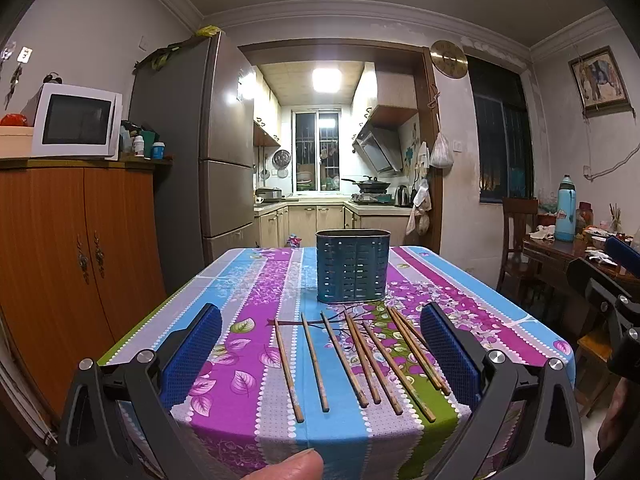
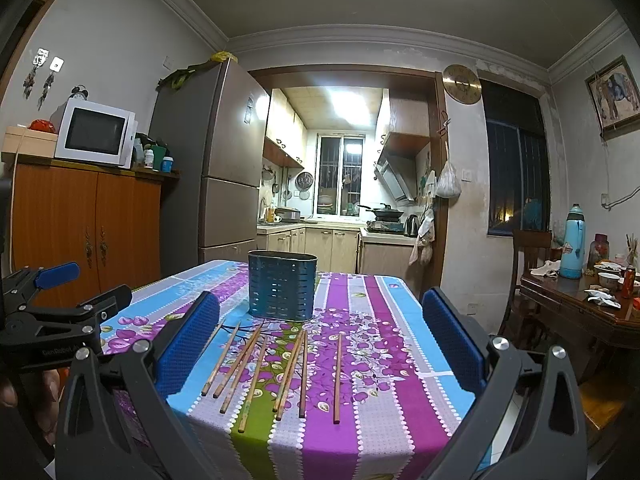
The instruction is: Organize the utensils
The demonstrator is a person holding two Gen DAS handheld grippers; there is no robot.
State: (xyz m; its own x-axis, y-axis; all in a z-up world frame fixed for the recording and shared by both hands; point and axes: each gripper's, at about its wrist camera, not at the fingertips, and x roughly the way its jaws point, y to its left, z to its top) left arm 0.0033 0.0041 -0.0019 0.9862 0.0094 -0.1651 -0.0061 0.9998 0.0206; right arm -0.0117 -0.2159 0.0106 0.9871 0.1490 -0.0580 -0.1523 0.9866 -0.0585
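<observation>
1. A table draped in a striped floral tablecloth (image 1: 256, 360) stands in the dining room, with the lit kitchen behind it through the doorway
2. Loose wooden chopsticks (image 1: 360, 360) lie in a rough fan on the cloth near the front edge; some are apart, and the ones on the right side of the fan lie touching or crossing
3. Just beyond their far tips stands a blue slotted utensil holder (image 1: 353, 266), upright, and from here nothing shows above its rim
4. The left gripper (image 1: 320, 344) hovers short of the table edge with its blue pads spread wide and nothing between them; a fingertip (image 1: 288, 468) of the person shows at the bottom of that view
5. The right gripper (image 2: 320, 340) is likewise spread wide and bare, held beside the left one and facing the same chopsticks (image 2: 272, 368) and holder (image 2: 282, 286)
6. I judge this the very start of the job: no chopstick is picked up yet
7. The next move seems to call for lowering one gripper over a single chopstick, likely an outer one lying clear of its neighbours, closing on its middle, then tipping it upright to drop it into the holder
8. The thin sticks lie flat on soft cloth, so the pinch may slip or catch the fabric
</observation>
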